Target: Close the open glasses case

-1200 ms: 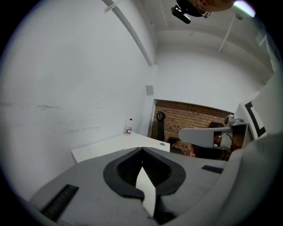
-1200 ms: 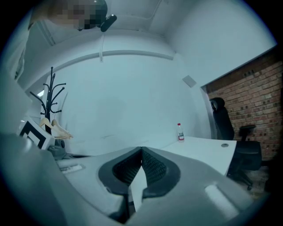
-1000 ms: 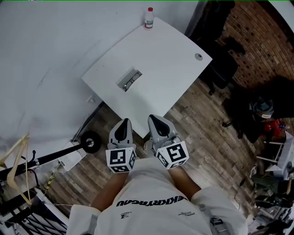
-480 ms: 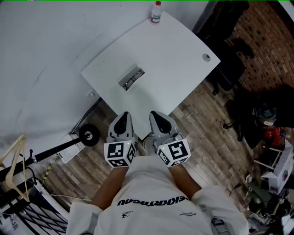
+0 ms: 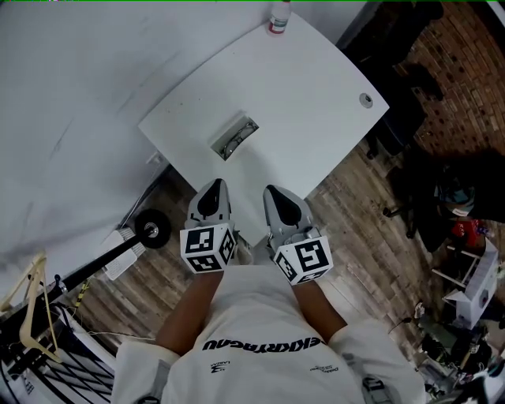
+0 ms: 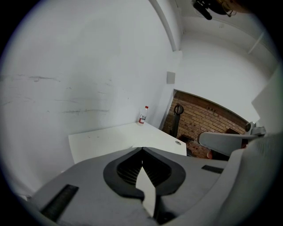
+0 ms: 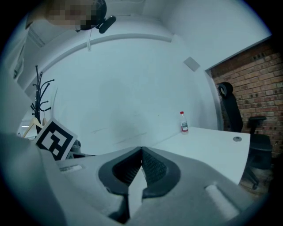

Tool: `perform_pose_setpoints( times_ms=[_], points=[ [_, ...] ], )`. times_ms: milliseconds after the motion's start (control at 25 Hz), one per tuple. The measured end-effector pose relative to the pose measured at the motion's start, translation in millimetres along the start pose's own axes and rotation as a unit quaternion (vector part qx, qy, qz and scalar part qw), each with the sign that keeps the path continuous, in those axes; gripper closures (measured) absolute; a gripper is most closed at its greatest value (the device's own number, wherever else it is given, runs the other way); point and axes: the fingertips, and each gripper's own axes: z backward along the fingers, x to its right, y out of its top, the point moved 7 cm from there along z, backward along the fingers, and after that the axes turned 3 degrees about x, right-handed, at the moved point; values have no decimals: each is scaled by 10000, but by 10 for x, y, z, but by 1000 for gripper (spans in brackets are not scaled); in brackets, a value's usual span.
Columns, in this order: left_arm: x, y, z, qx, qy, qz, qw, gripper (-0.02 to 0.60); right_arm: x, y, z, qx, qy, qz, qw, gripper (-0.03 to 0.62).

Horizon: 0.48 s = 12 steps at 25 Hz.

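Seen from the head camera, a white tabletop [image 5: 316,102] with rounded corners sits cornerwise to the person, smooth and matte, above a wood-plank floor [image 5: 371,229]. The open glasses case [image 5: 234,136] lies on it between the left corner and the middle. It is a slim, oblong shell, grey outside and darker inside. Something glints within, but whether glasses are in it cannot be told.

Both tools are held low over the tabletop's near corner, well apart from the case. The left tool [image 5: 211,189] and right tool [image 5: 273,191] point forward side by side. Each has grey plastic jaws with dark ribbed pads, and each carries a marker cube [image 5: 207,248] at its rear. In both gripper views the jaw tips meet with nothing between them.

The case lies ahead of the tools, in the line between the two and slightly nearer the left one. Its long axis runs parallel to the edge along the wall, slanting across the tools' line of approach. Closing it would probably first mean reaching forward across the near corner.

A small white bottle [image 5: 278,20] with a red cap stands at the far corner.
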Motion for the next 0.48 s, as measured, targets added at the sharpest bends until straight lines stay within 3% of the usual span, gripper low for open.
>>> perform_pose_setpoints(
  times_ms=[480],
  points=[
    [-457,-91,-552,-414,178,253,9987,523,124,-233,-509,-361,-168,-90,9992,597]
  ],
)
